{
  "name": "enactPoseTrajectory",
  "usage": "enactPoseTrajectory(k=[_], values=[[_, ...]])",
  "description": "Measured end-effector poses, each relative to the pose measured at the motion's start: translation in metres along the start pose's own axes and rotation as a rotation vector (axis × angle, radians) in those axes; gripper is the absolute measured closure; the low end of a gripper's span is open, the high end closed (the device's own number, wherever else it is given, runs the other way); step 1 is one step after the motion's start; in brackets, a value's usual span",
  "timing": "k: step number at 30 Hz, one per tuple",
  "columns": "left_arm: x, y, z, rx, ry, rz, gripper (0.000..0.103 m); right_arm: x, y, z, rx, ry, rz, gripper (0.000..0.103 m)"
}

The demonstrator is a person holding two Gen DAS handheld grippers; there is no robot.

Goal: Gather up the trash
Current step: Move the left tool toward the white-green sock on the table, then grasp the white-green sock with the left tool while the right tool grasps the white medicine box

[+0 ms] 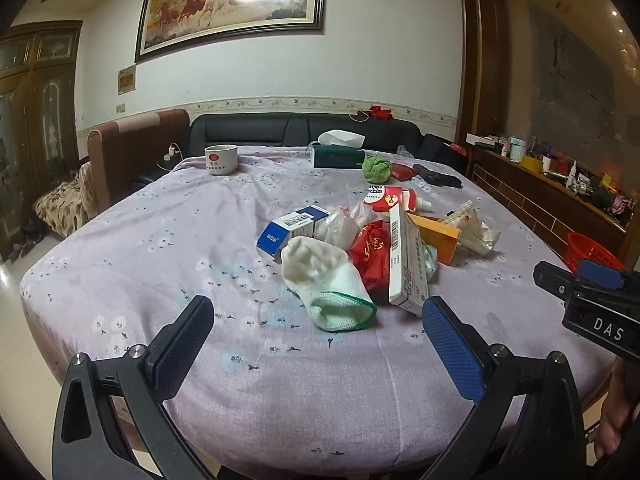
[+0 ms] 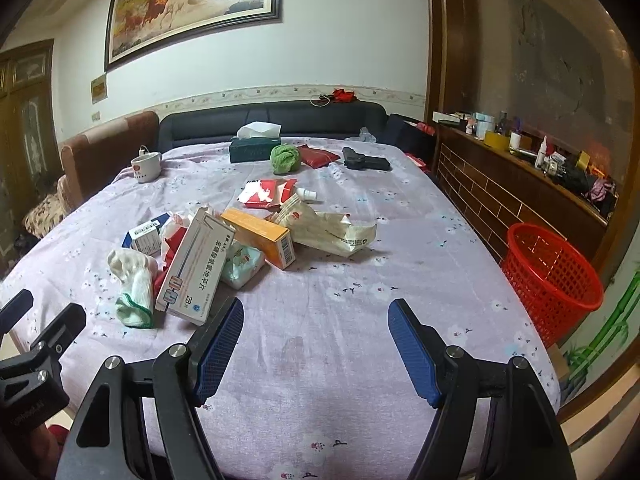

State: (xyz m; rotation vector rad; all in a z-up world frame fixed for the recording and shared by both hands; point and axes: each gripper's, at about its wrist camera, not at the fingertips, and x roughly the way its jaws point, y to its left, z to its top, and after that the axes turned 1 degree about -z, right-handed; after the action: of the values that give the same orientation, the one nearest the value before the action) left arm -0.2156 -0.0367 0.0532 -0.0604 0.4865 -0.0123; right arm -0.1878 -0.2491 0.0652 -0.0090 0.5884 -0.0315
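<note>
Left gripper fingers wide, empty, sock between tips. Right gripper fingers wide over bare desk; red basket beside right desk edge.

White letters "DAS" stand on a black plate of the right gripper's body, seen at the right edge of the left wrist view. The long white cardboard medicine box carries a line of dark Chinese characters along its face and, near its lower end, "28" — the small print beside it is too fine to read. The crumpled red-and-white wrapper shows a black label reading roughly "RO" over "VANTIS", partly cut off. The blue-and-white carton bears a barcode; its blue side has white characters, unreadable. The white mug's red mark and print — illegible.
</note>
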Motion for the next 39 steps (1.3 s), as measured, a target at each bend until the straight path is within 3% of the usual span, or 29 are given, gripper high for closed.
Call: enactPoseTrajectory(k=[17,33,39], values=[[0.003,0.002,-0.003,-0.001,0.029,0.011,0.0,0.002,0.007,-0.001,-0.044,0.01,-0.002,0.024],[-0.006,-0.002,0.005,0.054,-0.044,0.02,0.0,0.004,0.009,-0.002,-0.047,0.02,0.015,0.024],[0.004,0.015,0.015,0.032,-0.008,0.03,0.0,0.007,0.009,-0.003,-0.038,0.036,0.04,0.028]])
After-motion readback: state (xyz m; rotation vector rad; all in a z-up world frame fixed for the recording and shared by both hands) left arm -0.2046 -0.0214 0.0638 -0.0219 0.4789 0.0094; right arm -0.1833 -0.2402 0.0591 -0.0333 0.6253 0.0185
